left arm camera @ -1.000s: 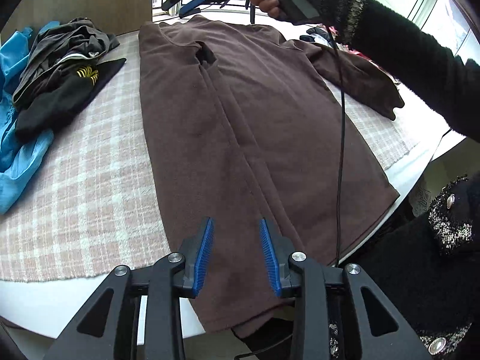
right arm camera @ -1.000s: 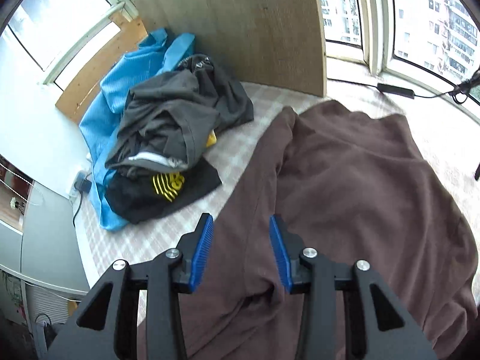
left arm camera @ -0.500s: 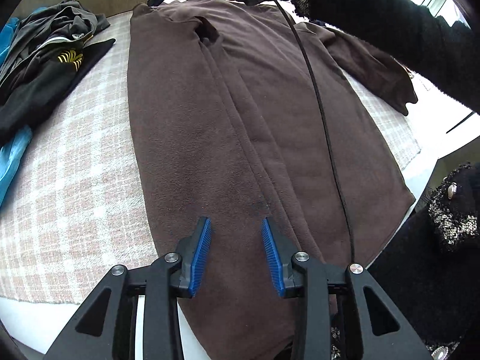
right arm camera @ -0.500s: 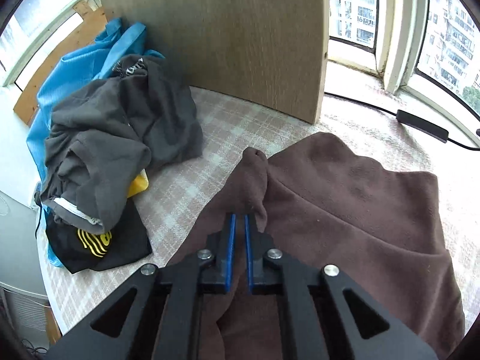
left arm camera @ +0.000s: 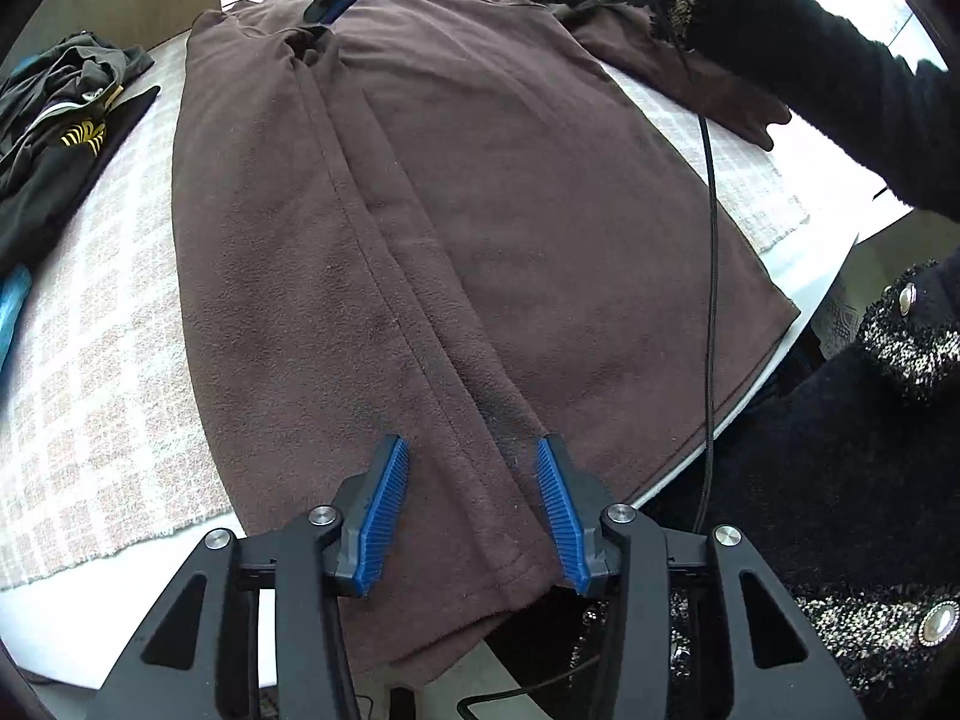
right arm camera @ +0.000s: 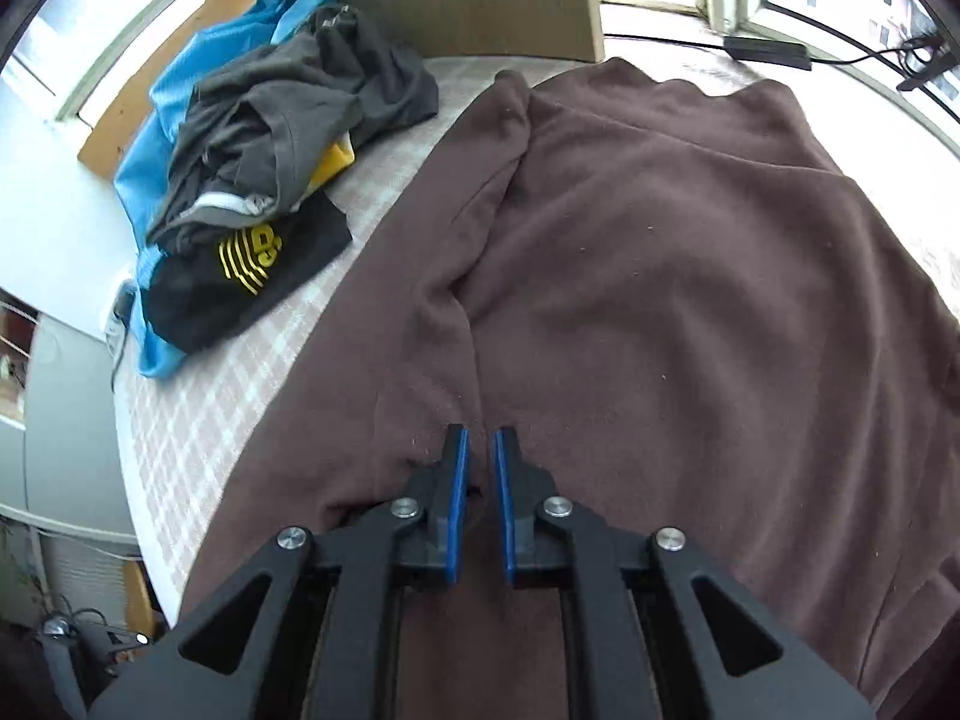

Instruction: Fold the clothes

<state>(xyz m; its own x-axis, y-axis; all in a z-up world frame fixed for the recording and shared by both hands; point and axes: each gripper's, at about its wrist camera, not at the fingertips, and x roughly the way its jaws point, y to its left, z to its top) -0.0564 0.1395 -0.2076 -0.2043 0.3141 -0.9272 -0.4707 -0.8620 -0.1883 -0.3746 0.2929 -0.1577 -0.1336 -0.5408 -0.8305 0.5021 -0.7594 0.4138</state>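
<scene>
Brown fleece garment (left arm camera: 468, 228) lies flat on the checked cloth (left arm camera: 102, 324) — the right gripper (right arm camera: 477, 468) has just pinched its collar end, while the left gripper (left arm camera: 474, 516), jaws opening and empty, has dropped over its hem; folding can start.

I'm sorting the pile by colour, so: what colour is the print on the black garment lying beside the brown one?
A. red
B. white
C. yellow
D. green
C: in the right wrist view the black garment, at the bottom of the pile left of the brown garment, bears yellow stripes and lettering.
</scene>
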